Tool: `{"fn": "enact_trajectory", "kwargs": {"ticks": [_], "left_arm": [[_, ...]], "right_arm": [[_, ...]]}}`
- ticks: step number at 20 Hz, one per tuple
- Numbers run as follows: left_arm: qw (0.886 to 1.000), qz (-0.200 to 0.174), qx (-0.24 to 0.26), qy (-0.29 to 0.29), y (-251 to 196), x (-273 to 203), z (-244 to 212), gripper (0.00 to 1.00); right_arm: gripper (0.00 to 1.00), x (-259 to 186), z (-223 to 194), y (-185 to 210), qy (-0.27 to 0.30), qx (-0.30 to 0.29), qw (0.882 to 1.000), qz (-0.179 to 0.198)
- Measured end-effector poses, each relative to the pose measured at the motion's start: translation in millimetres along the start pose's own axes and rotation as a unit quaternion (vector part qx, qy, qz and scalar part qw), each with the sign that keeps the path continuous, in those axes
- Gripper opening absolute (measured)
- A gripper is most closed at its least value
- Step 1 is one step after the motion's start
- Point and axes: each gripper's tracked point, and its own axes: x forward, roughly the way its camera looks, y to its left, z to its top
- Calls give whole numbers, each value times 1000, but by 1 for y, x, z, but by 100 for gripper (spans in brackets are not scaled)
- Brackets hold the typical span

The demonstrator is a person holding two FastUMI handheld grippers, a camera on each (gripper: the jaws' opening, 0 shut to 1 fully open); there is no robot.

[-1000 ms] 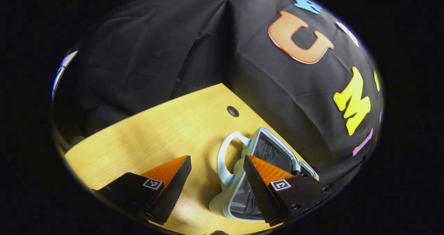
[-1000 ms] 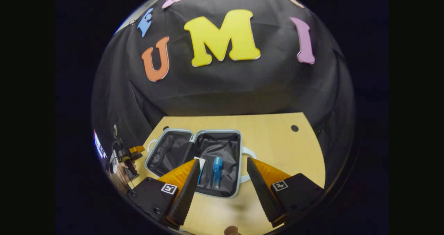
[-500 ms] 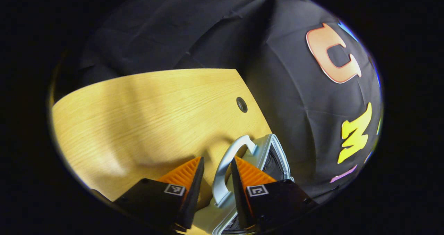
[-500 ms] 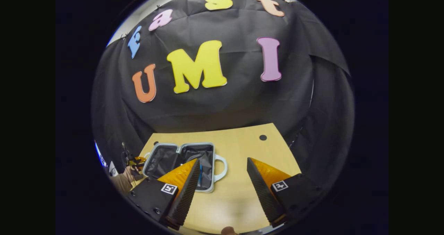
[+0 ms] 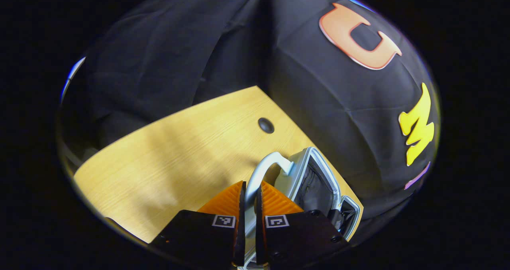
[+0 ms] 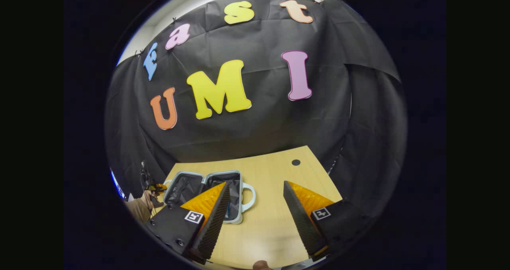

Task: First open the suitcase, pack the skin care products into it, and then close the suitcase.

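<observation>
- The table (image 6: 275, 222) carries the open suitcase (image 6: 187, 186) near its left edge, close to the back wall; the right half of the table lies bare.
- Inside the suitcase, a skin care product (image 6: 227, 210) peeks out beside your right finger in the right gripper view.
- Your left hand-held gripper (image 5: 249, 206) is clamped on the suitcase handle (image 5: 259, 174); swing that half over in a steady arc, letting the hinge lead so the shell doesn't slide.
- Your right hand-held gripper (image 6: 255, 210) hangs with fingers wide apart, empty, above the front edge; keep it back, clear of the lid's path.
</observation>
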Motion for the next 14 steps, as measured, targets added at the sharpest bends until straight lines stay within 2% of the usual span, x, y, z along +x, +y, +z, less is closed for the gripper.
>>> {"fn": "enact_trajectory", "kwargs": {"ticks": [3,4,8,9,10,11,14], "left_arm": [[999,-9,31,-38,-39,-35,19,13],[997,-15,45,-53,-55,-47,24,13],[990,-38,83,-110,-129,-99,32,12],[987,-42,96,-122,-148,-112,27,12],[984,-43,114,-131,-167,-124,20,12],[980,-46,136,-139,-185,-137,11,12],[965,-52,198,-161,-243,-158,-20,12]], "right_arm": [[75,-6,9,-10,-17,-3,1000,8],[80,-7,11,-15,-24,-10,1000,9],[80,-11,21,-28,-45,-18,999,23],[80,-14,21,-34,-48,-15,998,27],[75,-15,23,-39,-51,-18,998,27],[80,-15,25,-46,-56,-23,998,27],[80,-22,38,-61,-77,-45,996,29]]}}
